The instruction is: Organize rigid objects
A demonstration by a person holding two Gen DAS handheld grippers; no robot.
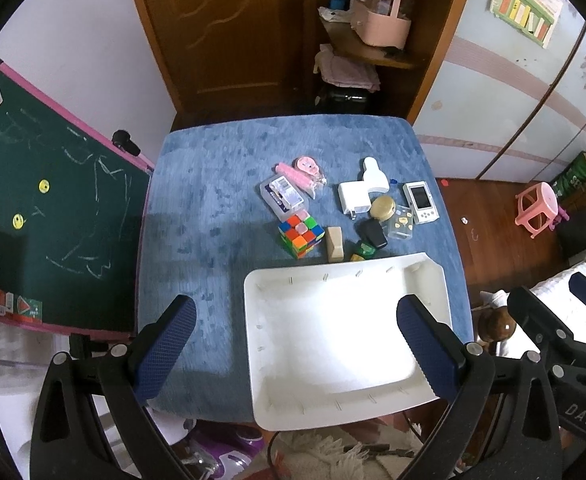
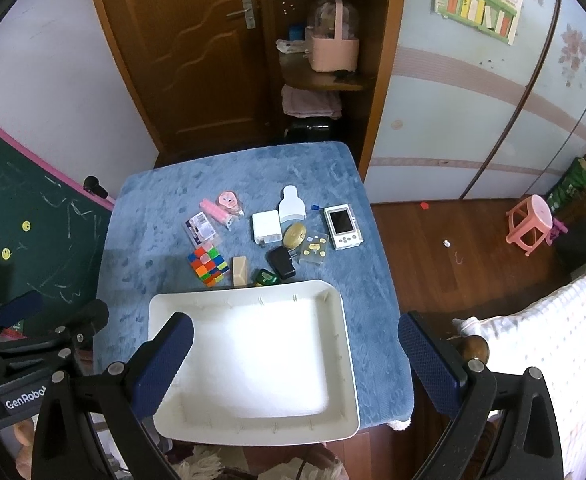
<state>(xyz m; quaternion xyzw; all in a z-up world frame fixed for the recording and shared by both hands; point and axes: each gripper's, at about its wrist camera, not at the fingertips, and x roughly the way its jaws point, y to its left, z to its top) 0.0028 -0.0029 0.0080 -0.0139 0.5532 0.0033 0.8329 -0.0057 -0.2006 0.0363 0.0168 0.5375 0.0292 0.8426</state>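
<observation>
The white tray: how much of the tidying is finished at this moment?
Nothing looks done: the white tray holds no items. Both hand-held grippers, left and right, are open and hold nothing. The puzzle cube, charger and other items lie on the blue cloth.

a green chalkboard (image 1: 49,216) with a pink frame leaned left of the table, scrawled with chalk (two yellow smiley magnets stuck on it). behind stood a brown wooden door (image 2: 197,52) and a shelf holding a pink basket (image 2: 335,54). a pink stool (image 2: 529,224) sat on the wooden floor (image 2: 453,248) to the right.
</observation>
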